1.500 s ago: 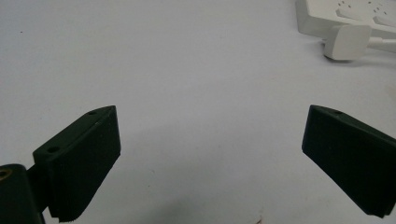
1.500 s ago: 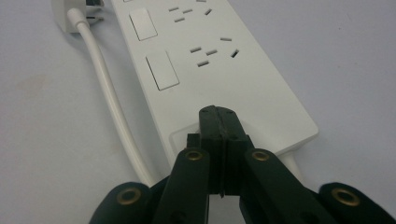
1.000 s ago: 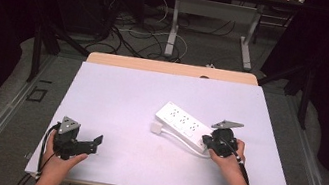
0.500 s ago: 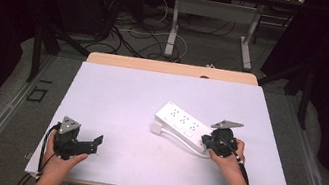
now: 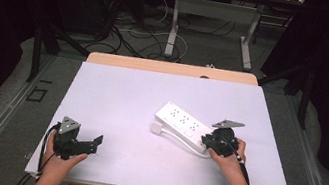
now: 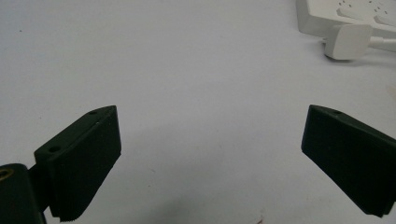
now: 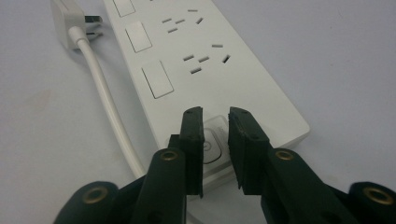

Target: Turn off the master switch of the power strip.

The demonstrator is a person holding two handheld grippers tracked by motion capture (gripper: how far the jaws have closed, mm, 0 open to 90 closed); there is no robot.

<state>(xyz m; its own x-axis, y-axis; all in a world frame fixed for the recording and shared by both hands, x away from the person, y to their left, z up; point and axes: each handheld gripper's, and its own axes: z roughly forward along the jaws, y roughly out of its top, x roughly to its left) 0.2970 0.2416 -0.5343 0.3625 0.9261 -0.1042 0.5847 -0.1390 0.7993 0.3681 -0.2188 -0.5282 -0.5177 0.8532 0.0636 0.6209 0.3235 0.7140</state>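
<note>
High view: both forearms come in from the near edge of the pale table (image 5: 116, 94). Left hand (image 5: 57, 163) grips the left gripper (image 5: 93, 142) at the near-left corner, grey plate on top, jaws pointing right and spread apart w/ nothing between. Right hand (image 5: 227, 159) holds the right gripper (image 5: 206, 141) at near-right, aimed left at the near-right end of the white power strip (image 5: 182, 125). Strip lies flat, right of table centre, long axis running far-left to near-right; its white plug (image 5: 156, 128) sits just beside its near-left side. Left gripper view: two black jaws, blocky w/ ribbed pad edges, stand wide apart over bare matte tabletop, released, holding nothing; plug (image 6: 348, 41) and a corner of the strip (image 6: 345, 9) at far right, well apart from the jaws. Right gripper view: right gripper (image 7: 215, 140) jaws nearly closed, narrow gap left, tips over the strip's (image 7: 205, 60) near end at a rounded power button (image 7: 213, 142); can't tell if touching it, nothing clamped. Strip is smooth glossy plastic, long rectangle running away from the camera, w/ socket slot groups and flat rectangular switches in a row. Round white cable (image 7: 109, 107) runs along its left side to the plug (image 7: 65, 21), metal prongs showing.
</note>
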